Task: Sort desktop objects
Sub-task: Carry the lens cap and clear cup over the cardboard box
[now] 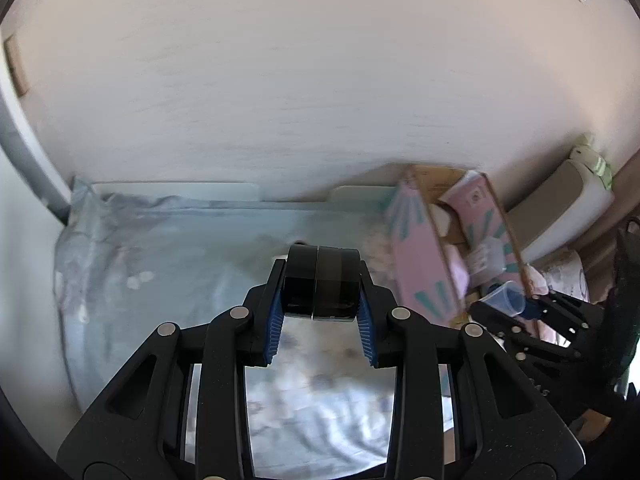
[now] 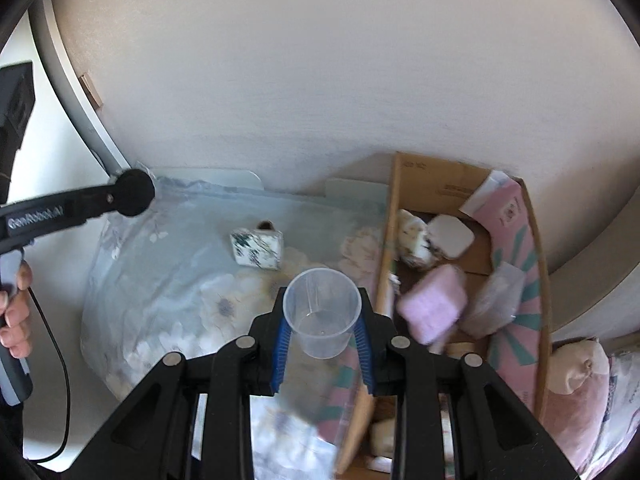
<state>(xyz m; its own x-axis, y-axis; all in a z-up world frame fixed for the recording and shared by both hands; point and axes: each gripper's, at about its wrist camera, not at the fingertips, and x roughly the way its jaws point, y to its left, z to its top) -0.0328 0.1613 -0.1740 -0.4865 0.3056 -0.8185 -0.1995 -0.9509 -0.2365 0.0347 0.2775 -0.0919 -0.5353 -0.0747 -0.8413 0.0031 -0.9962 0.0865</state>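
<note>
- The left tool (image 1: pixel 322 312) pinches a stack of black tape rolls (image 1: pixel 322 282) between its blue ribbed pads (image 1: pixel 275 326), held in the air above the desk.
- The right tool (image 2: pixel 322 334) grips a clear plastic measuring cup (image 2: pixel 322 306), mouth toward the camera, thin-walled and tapering to a round base.
- Under both lies a pale blue cloth with a flower print (image 2: pixel 180 280), wrinkled and glossy, covering the desk.
- On that cloth, well apart from the cup, rests a small white box with a green leaf pattern (image 2: pixel 258 250).
- Just right of the cloth stands an open cardboard box (image 2: pixel 436 184) with pink and teal printed flaps; inside are a pink ribbed block (image 2: pixel 434 304), a white rounded square piece (image 2: pixel 450 236) and what may be a clear bag, blurred.
- A plain off-white wall (image 1: pixel 300 80), faintly textured, rises behind.
- A hand (image 2: pixel 16 312) on the left tool's handle shows at the right view's edge.
</note>
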